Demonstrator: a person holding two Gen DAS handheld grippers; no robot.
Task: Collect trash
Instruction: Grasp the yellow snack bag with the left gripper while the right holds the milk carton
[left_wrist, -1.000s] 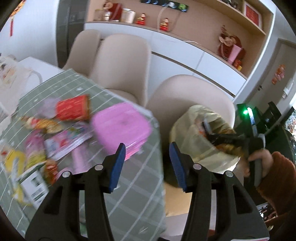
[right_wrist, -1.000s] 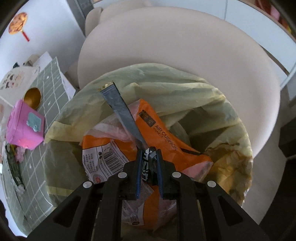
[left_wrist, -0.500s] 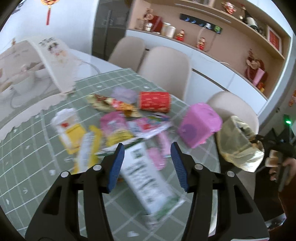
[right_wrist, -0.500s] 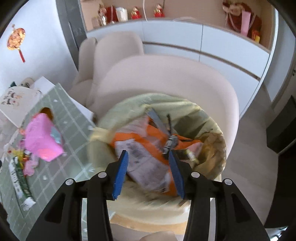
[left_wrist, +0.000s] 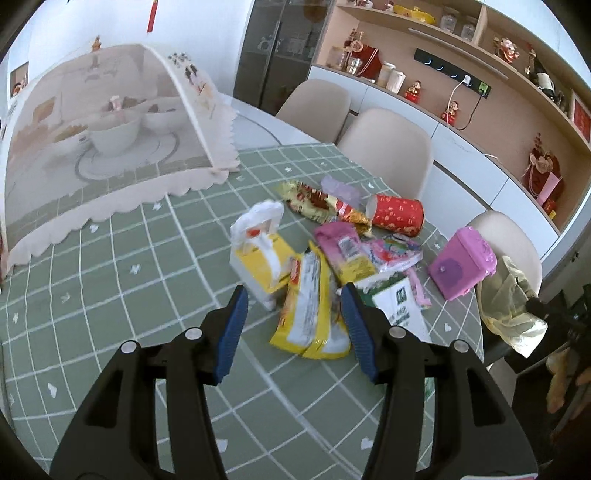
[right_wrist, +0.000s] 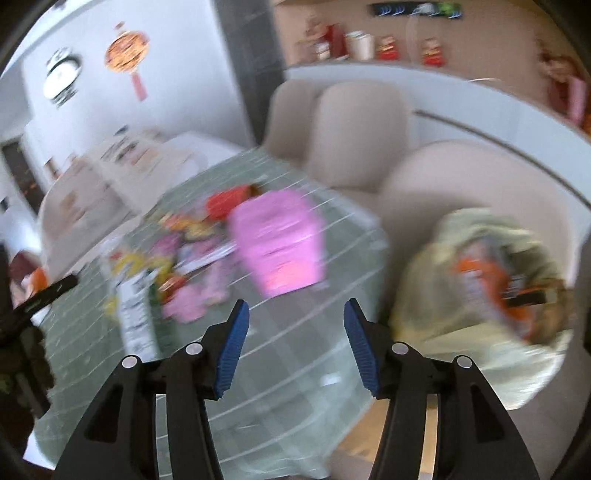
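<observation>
Trash wrappers (left_wrist: 314, 295) lie under the open, empty left gripper (left_wrist: 291, 328), which must descend to pinch one, while the empty right gripper (right_wrist: 295, 343) is opening.

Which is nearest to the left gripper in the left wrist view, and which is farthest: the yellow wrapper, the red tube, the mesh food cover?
1. Yellow wrapper: between the left gripper's open fingers, on the table.
2. Red tube: behind the trash pile, slightly right.
3. Mesh food cover: far left, over bowls.

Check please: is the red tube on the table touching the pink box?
Apart. The left wrist view shows green tablecloth between the red tube and the pink box.
</observation>
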